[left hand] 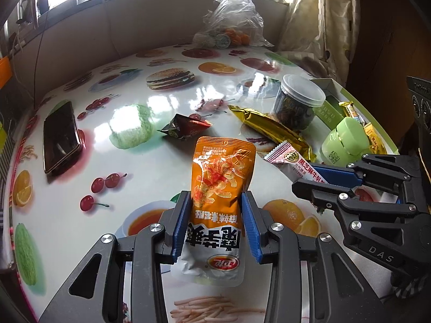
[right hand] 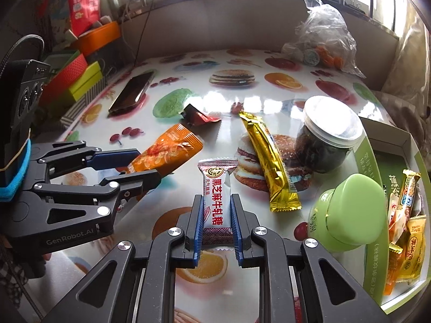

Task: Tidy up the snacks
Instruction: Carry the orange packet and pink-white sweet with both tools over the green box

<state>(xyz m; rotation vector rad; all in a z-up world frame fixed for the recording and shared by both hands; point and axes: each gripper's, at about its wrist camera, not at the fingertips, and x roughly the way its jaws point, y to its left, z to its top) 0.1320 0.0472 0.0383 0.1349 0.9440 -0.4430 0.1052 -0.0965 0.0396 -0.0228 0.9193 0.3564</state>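
Gripping the orange snack pouch (left hand: 219, 188) in my left claw (left hand: 216, 226), white nougat bar (right hand: 215, 196) clamped in my right claw (right hand: 216, 224); I swing gently toward the green-edged box (right hand: 369, 161) at lower right, keeping both squeezes firm.

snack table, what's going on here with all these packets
A person is sorting snacks with two handheld tongs. The left tongs grip an orange snack pouch, and the right tongs grip a white sesame nougat candy. A gold wrapped bar, a dark red packet, a lidded jar and a green jar sit on the table. A box at the right already holds a few packets.
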